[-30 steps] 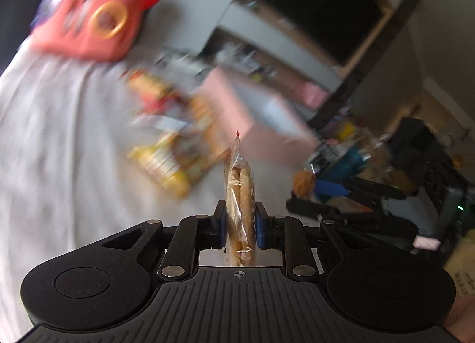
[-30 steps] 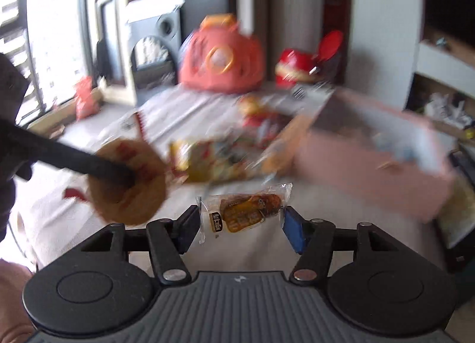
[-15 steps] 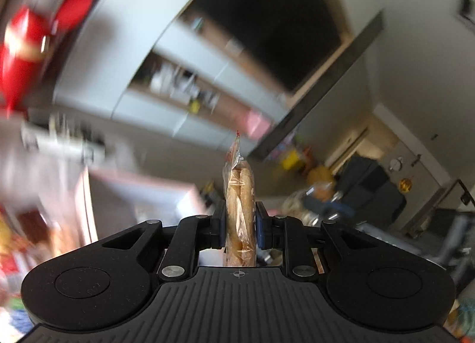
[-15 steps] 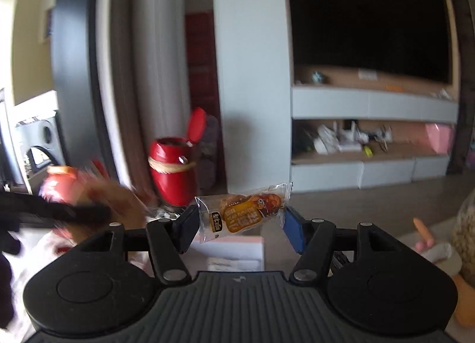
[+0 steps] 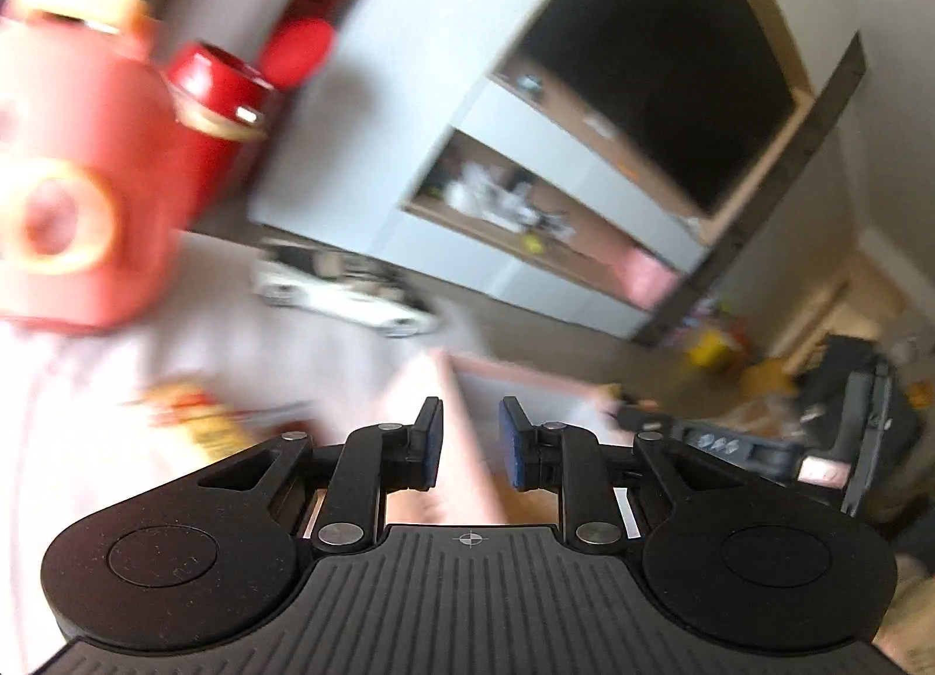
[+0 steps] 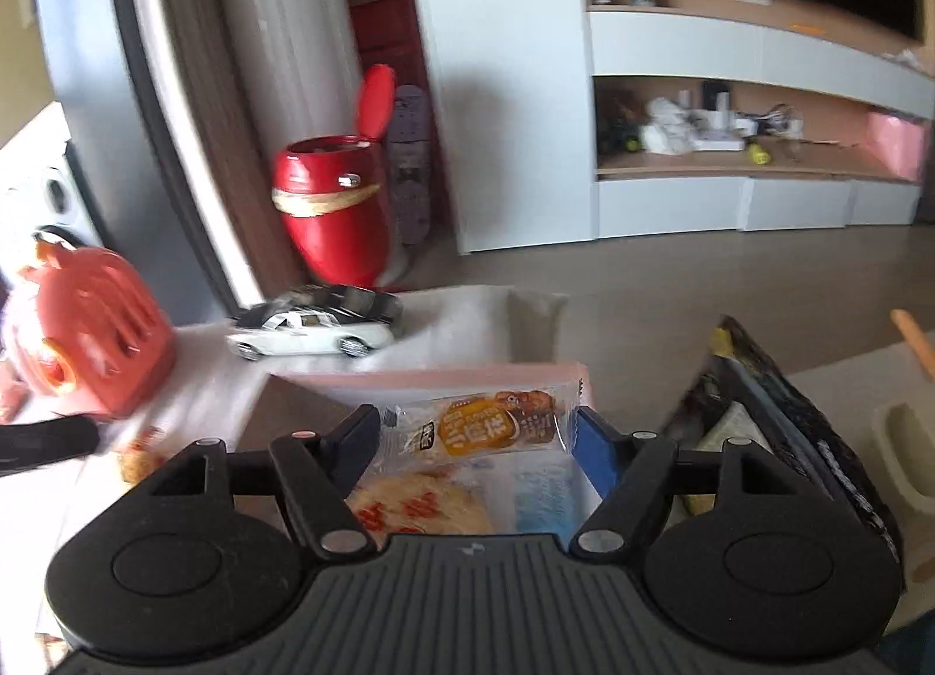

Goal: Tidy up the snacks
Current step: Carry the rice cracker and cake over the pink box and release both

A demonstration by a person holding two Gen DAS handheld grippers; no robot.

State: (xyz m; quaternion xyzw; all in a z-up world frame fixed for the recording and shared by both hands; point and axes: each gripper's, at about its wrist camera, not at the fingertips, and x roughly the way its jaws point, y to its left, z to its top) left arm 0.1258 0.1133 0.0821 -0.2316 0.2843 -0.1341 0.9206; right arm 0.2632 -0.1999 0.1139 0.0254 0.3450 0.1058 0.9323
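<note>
Right wrist view: a light, crinkly snack packet (image 6: 485,429) is seen between the right gripper (image 6: 476,432)'s just-widening jaws above the pink box (image 6: 444,378); end seals are judged best gripped. Left gripper (image 5: 470,441) is parted, empty.

white wall unit (image 6: 672,204) with cluttered shelf (image 6: 730,161), brown floor (image 6: 730,277), daylight.

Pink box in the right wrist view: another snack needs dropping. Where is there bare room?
Bare cloth lies between the white toy car and the far rim of the pink box. Inside, its dim far-left corner looks free; the near part is crowded: a cracker packet beside a pale blue packet.
</note>
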